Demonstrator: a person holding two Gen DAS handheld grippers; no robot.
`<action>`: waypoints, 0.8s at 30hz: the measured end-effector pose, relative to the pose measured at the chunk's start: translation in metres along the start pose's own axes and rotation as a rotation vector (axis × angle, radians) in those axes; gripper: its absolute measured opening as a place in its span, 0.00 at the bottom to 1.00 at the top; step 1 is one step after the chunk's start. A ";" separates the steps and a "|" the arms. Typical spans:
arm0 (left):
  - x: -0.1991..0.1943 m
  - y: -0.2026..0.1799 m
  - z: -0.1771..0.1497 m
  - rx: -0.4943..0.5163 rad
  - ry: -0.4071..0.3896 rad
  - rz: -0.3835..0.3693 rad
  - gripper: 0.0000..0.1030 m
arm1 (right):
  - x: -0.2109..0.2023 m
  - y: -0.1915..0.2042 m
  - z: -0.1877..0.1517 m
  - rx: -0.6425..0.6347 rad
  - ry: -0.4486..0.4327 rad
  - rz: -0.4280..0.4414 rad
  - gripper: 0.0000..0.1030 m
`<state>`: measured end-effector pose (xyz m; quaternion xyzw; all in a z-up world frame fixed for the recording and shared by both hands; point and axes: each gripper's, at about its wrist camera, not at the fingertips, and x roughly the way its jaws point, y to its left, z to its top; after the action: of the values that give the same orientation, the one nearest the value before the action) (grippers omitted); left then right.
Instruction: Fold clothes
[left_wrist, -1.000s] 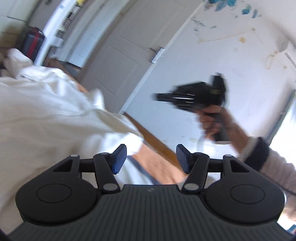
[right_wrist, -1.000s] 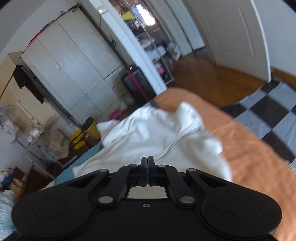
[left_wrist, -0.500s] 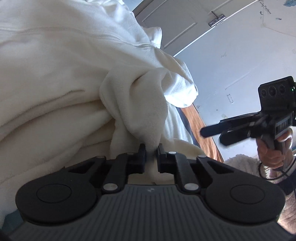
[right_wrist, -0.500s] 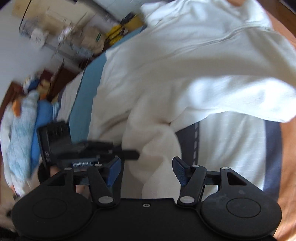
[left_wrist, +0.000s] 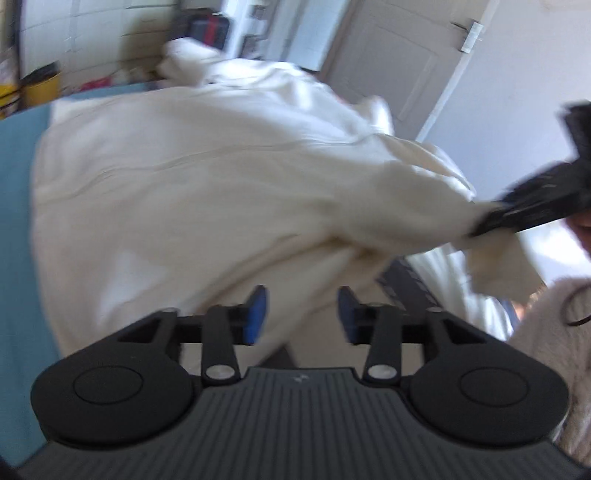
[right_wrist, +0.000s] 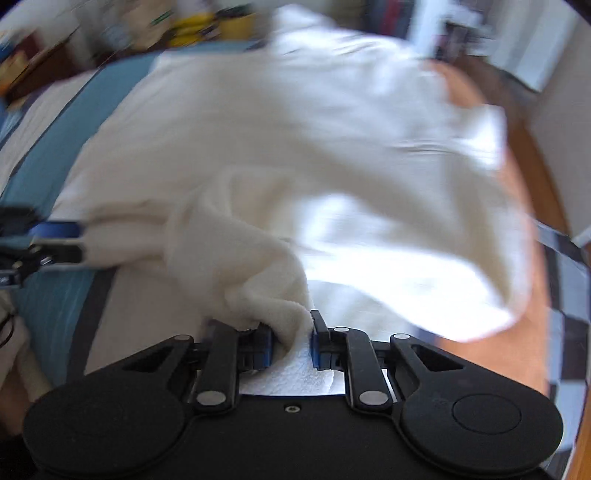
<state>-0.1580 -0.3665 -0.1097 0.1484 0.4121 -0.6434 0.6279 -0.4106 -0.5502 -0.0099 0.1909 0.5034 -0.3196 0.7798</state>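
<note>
Half a second back the left tool (left_wrist: 301, 314) pinched a fold of the white garment (left_wrist: 207, 192) and the right tool (right_wrist: 291, 341) gaped over it; now the roles have swapped, the left tool's jaws opening with only loose cloth lying beyond the blue pads (left_wrist: 255, 314), nothing pressed between them. From the right wrist view, the right tool's jaws are closing on a bunched fold of the garment, cloth filling the narrow gap and touching both pads. Spread across the bed (right_wrist: 51, 299), the garment drapes over the blue and orange cover, blurred by motion.
</note>
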 end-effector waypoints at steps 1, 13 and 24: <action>0.001 0.012 0.002 -0.044 0.012 0.024 0.46 | -0.015 -0.018 -0.005 0.032 -0.015 -0.053 0.20; 0.012 0.057 -0.004 -0.203 0.141 0.168 0.46 | -0.084 -0.181 -0.130 0.466 0.038 -0.332 0.19; -0.005 0.066 -0.015 -0.264 0.145 0.193 0.47 | -0.012 -0.157 -0.235 0.648 0.135 -0.091 0.20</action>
<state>-0.1008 -0.3437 -0.1382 0.1495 0.5210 -0.5079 0.6695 -0.6778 -0.5144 -0.0942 0.4270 0.4343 -0.4840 0.6284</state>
